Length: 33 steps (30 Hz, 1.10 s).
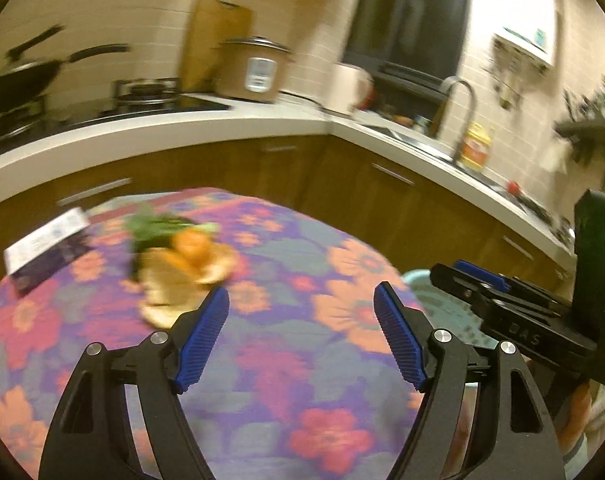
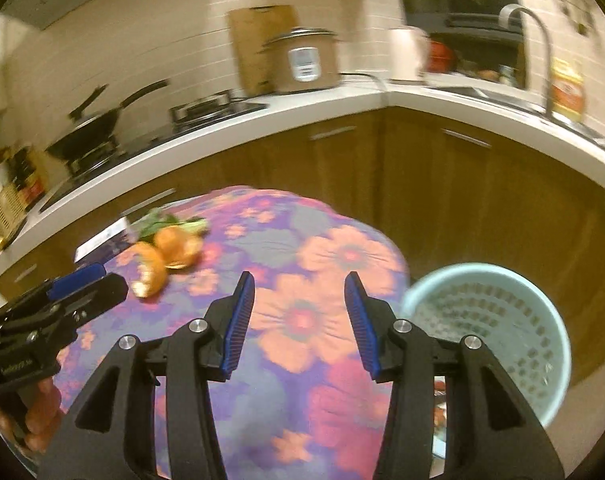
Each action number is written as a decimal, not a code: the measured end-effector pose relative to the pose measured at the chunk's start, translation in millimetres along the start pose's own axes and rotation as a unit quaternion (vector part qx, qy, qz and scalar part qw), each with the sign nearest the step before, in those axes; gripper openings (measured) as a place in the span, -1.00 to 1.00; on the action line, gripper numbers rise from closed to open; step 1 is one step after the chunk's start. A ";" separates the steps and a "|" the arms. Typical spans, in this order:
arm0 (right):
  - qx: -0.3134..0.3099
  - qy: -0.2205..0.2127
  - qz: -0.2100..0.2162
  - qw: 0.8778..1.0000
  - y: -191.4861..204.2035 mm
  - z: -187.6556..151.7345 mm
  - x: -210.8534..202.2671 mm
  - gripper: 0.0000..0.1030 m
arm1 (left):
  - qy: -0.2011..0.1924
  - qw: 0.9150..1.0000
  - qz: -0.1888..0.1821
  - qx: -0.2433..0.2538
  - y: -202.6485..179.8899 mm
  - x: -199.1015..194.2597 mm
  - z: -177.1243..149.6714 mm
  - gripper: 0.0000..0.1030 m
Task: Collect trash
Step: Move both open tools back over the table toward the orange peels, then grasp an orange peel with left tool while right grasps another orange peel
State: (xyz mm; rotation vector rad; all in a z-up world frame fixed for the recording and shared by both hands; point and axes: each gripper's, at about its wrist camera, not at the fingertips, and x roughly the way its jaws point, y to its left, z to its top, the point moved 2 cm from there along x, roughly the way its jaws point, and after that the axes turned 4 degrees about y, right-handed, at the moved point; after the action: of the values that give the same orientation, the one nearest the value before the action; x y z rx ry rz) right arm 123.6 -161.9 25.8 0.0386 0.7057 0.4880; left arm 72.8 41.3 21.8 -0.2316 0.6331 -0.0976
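On the flowered cloth (image 2: 302, 320), curled orange peels (image 2: 170, 254).

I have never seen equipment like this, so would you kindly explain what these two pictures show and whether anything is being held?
No robot here: a person carries a black handheld gripper with blue ribbed pads in each hand, each with a fisheye camera looking along its fingers. One picture is from the left gripper, the other from the right gripper; each also glimpses the other. Both are open and hold nothing. Below lies a table under a purple flowered cloth, bearing orange peels, green leafy scraps and a white and dark printed carton. A pale blue perforated plastic basket stands beside the table.
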 end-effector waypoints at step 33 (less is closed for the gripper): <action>-0.018 0.138 0.178 0.974 91.3 58.6 184.3 0.27 | 0.070 0.984 -0.003 -0.165 123.4 85.8 16.4 -0.93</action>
State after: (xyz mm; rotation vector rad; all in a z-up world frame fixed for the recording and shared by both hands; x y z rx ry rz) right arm 242.9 8.2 -24.6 0.0640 0.9689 0.8618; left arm 153.9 150.2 -44.7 -0.5507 0.7882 -0.0147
